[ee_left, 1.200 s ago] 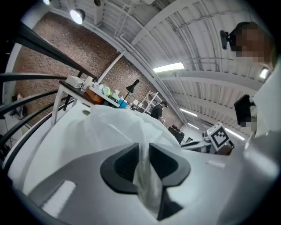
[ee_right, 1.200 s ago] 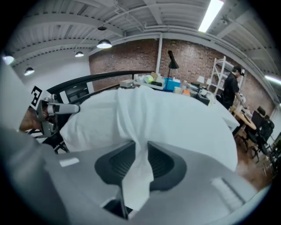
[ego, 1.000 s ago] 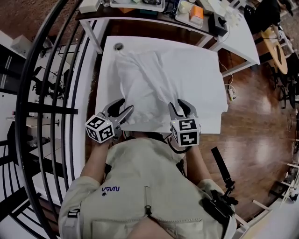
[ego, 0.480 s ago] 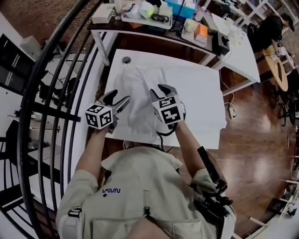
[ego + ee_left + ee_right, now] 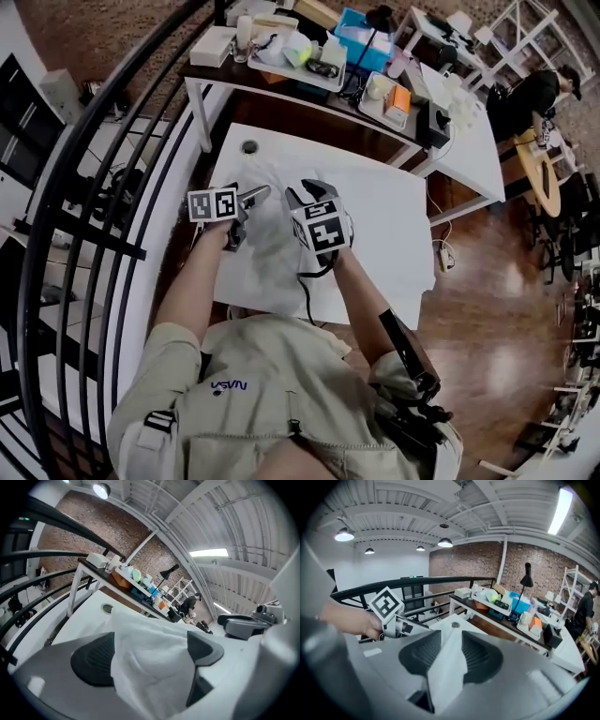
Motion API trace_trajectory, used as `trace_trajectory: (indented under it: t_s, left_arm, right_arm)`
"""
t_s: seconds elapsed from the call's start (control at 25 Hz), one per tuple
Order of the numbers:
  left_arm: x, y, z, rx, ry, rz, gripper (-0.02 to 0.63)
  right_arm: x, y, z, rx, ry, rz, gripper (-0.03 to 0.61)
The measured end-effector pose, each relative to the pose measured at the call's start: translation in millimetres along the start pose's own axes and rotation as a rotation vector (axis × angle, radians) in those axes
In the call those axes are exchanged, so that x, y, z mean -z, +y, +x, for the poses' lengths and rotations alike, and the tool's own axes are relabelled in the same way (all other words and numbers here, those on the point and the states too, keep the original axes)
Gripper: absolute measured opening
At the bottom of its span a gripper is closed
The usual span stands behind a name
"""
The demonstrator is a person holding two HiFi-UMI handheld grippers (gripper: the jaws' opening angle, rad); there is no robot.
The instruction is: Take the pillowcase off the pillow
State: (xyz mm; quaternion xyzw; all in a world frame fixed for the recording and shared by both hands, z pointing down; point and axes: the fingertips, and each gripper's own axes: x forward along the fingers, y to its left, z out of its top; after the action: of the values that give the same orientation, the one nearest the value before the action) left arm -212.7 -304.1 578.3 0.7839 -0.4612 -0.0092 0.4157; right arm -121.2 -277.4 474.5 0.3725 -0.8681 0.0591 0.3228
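The white pillowcase lies bunched on the white table; I cannot tell the pillow apart from it. My right gripper is shut on a raised fold of the pillowcase, pinched between both ribbed pads. Just left of it, my left gripper has its jaws spread wide; they have just been opening. The loose cloth lies between its pads and is not pressed by them. The right gripper shows at the edge of the left gripper view.
A round cable hole sits in the table's far left corner. A cluttered dark desk with trays and a blue bin stands behind it, and a black railing curves along the left. A person sits far right.
Both grippers have moved from the table's near edge out over the cloth. The right one swung left and gathered the cloth into a bunch. The left jaws spread wider.
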Motion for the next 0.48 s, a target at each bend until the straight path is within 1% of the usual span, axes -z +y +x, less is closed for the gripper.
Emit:
trace_trajectory:
  t_s: [0.08,0.16,0.2,0.28,0.32,0.36,0.4,0.44,0.48]
  left_arm:
    - [9,7,9,0.011,0.030,-0.051,0.468]
    - [17,4,15,0.041,0.050,-0.084,0.466]
    - [20,0,15,0.062,0.048,-0.090,0.442]
    - [22,-13,10,0.094,0.023,-0.062,0.268]
    - [22,-19,5,0.096,0.007,-0.025,0.192]
    - [24,-26,-1,0.090,-0.006,0.033,0.120]
    - [28,-34,-7,0.082,-0.015,0.109,0.077]
    - [34,-44,-14,0.075,-0.021,0.196,0.052]
    - [41,-55,-22,0.070,-0.028,0.279,0.041]
  right_arm:
    - [0,-4,2,-0.001,0.010,0.003,0.137]
    - [0,-5,6,-0.008,0.022,-0.004,0.137]
    - [1,-5,7,-0.012,0.027,-0.006,0.137]
    - [2,-4,11,-0.017,0.036,-0.005,0.137]
    - [2,-5,13,-0.018,0.040,-0.003,0.137]
    - [3,-6,15,-0.018,0.043,-0.001,0.137]
    - [3,-6,18,-0.020,0.046,0.001,0.137]
    - [3,-6,19,-0.025,0.046,0.003,0.137]
    - [2,-5,21,-0.036,0.044,0.006,0.137]
